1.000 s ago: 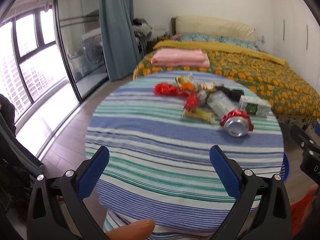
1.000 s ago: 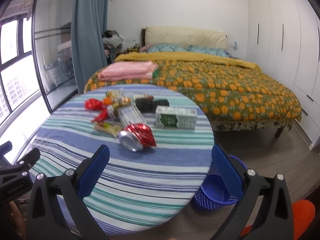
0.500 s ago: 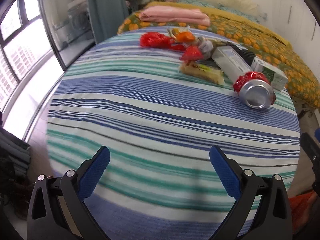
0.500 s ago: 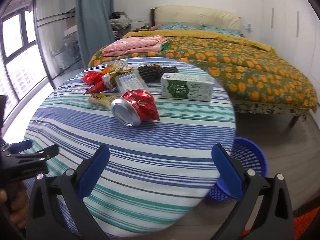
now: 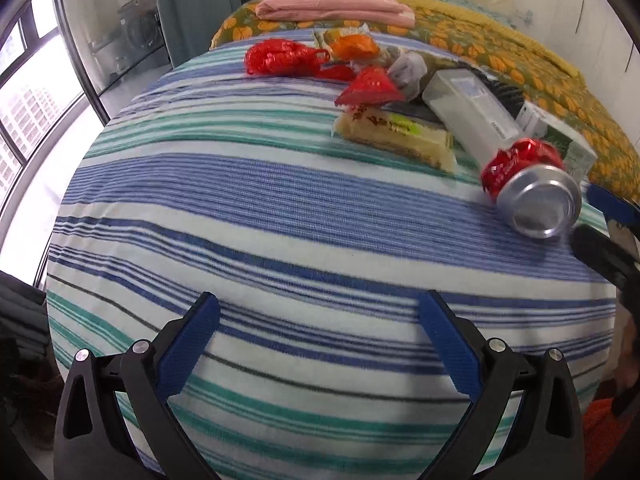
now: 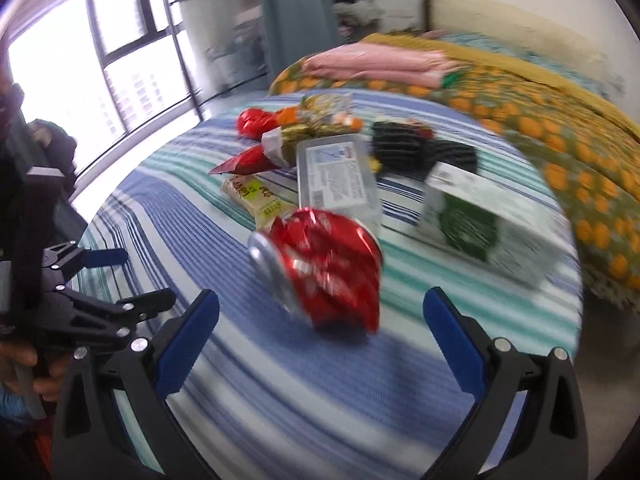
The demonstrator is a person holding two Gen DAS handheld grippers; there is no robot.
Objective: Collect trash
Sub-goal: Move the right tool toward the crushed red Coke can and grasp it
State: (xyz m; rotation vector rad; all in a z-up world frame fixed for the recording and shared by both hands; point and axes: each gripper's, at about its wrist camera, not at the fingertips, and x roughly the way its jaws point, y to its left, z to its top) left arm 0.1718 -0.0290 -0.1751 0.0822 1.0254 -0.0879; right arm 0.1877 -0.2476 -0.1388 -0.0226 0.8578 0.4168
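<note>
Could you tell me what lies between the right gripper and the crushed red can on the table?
Nothing but bare striped tablecloth. The right wrist view shows the right gripper, jaws wide open, just short of the crushed red can.

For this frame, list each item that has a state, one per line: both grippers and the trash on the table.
left gripper: open, empty, over the striped cloth
right gripper: open, empty, just short of the can
red can: crushed, lying on its side
green-and-white carton: lying flat
clear plastic box: lying flat
red bag: crumpled
</note>
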